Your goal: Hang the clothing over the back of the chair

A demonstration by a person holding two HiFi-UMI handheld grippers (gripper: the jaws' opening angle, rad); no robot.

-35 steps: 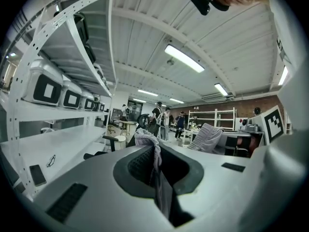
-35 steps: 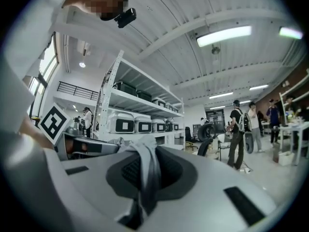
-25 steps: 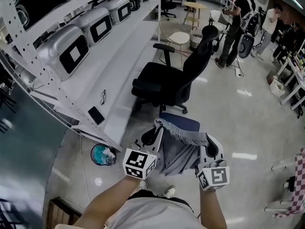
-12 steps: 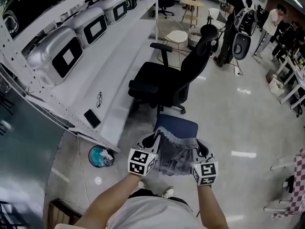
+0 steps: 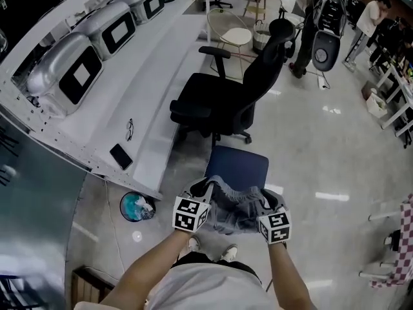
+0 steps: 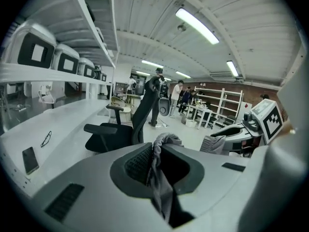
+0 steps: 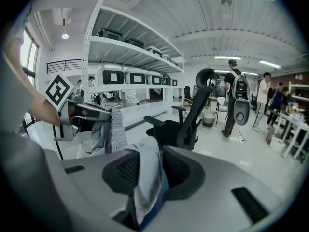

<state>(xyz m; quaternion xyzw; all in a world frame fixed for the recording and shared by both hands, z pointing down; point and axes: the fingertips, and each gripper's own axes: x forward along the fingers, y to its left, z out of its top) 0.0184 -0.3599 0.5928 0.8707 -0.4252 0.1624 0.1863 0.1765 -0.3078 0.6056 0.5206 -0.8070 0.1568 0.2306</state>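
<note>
left gripper (image 5: 202, 190) clamping the grey garment (image 5: 235, 217); right gripper (image 5: 270, 202) jaws have just been opening, cloth lying loose between them. Garment draping over blue chair (image 5: 237, 166) back, so I'd be releasing left only once it's hanging balanced

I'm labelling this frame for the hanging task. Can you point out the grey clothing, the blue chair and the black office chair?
grey clothing (image 5: 233, 215): head view, middle of the bunched fabric.
blue chair (image 5: 237, 166): head view, middle of its seat.
black office chair (image 5: 208, 103): head view, on its seat cushion.
</note>
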